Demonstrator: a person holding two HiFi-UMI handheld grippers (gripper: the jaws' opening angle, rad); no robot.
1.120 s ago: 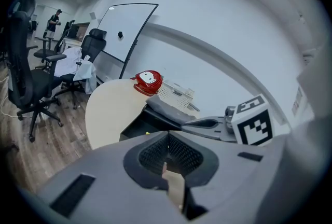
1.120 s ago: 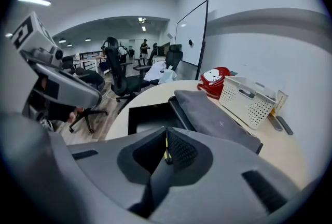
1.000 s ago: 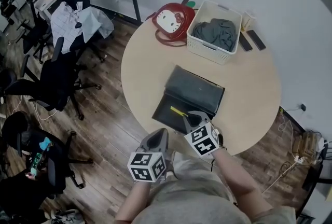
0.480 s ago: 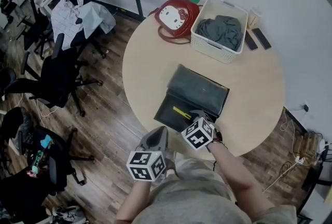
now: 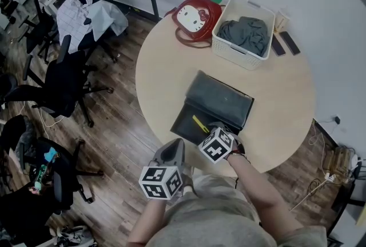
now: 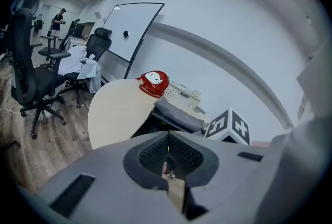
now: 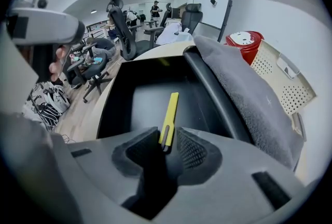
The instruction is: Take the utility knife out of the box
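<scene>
Standing on the round desk, the open black box holds the yellow utility knife flat on its floor, lengthwise toward the person, with the grey padded lid folded back behind it. The right tool points steeply down into the box, and its jaws are closing with the knife's near end between them; the pads do not look to be pressing on it yet.

To do this well, I would keep the tool centred over the handle so that both pads meet its long sides together. I would let the grip settle before lifting, then bring the knife straight up, clear of the box wall and the lid's edge. The knife is thin and lies low, so a skewed closure could push it aside.

The left tool hangs clenched and empty off the desk's near edge.

In the head view the marker cube covers the right tool's tips. Whether they touch the box floor cannot be told, nor whether the blade is extended.
</scene>
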